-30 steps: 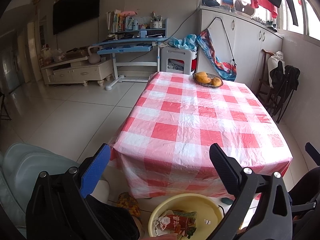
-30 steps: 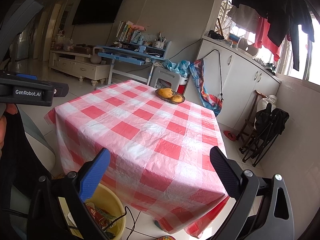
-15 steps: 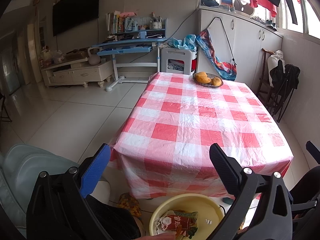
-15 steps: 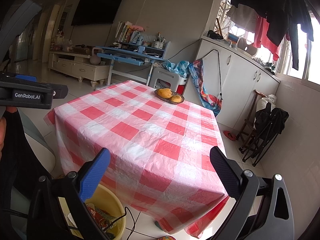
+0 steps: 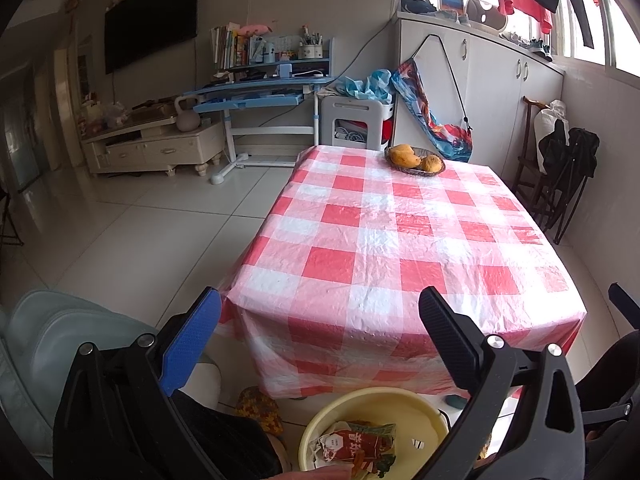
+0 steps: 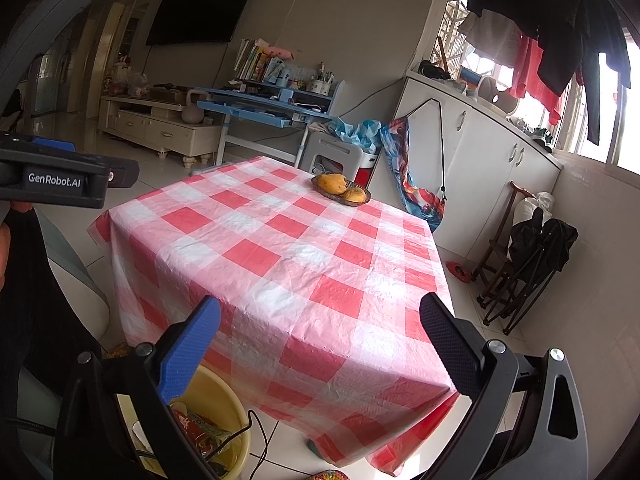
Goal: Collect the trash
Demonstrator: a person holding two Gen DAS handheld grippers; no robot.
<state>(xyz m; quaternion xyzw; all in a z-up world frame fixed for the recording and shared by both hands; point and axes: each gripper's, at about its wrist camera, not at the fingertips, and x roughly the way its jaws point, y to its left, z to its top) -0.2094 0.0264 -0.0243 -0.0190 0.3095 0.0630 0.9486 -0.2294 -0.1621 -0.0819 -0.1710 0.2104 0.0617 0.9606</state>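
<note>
Over by the near end of the table, the left gripper hangs in the air with its two fingers spread wide and nothing between them. Right under it, on the floor just in front of the table's near edge, sits the yellow bucket. Inside the bucket lies the trash, a red and white wrapper with some crumpled bits, and its long side runs across, from one finger toward the other. So the trash is below the left gripper, not out ahead of it. A little further right, the right gripper is also spread wide and holds nothing. From there the bucket is down and off to the left, partly hidden behind the blue finger. The top of the table shows only a dish of fruit at the far end, and I can see no trash on the cloth. I think the left gripper is the nearer one to the bucket, and the collecting looks about done here.
</note>
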